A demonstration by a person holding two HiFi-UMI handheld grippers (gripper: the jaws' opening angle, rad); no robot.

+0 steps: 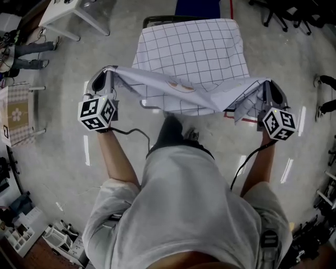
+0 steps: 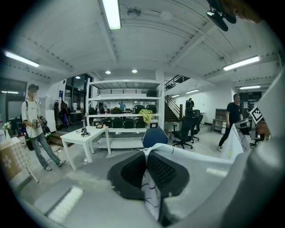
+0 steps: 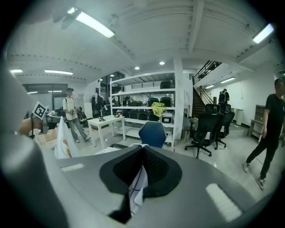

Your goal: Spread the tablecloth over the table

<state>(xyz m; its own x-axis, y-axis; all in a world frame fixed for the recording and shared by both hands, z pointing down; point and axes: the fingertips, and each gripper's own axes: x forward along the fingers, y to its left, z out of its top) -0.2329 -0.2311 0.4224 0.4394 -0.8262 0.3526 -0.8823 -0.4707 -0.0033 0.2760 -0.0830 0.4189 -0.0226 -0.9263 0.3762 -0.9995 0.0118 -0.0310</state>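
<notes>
Pinched fully shut on both sides: one near corner of the tablecloth (image 1: 191, 55) squeezed flat between the pads of the left gripper (image 1: 108, 72), the other near corner in the right gripper (image 1: 269, 86). Can see the checked fabric poking out of the dark pads in both gripper views.

Looks stretched between the two grippers along its near edge, sagging a bit in the middle. Then runs away over the table (image 1: 157, 20) and covers nearly all of it. Held up off the near end, so not lying flat there. Got a folded-over flap hanging by the right side too.

Around it: blue chair (image 1: 197, 7) parked right at the far end of the table, touching or just close, can't tell which. Further off, a white table (image 2: 84, 132), tall shelving (image 2: 124, 100), some black office chairs (image 2: 189, 127) and a staircase (image 2: 171, 100). Also two people well away, one person (image 2: 34, 120) by the white table and a person in black (image 2: 231, 118) over on the right.
</notes>
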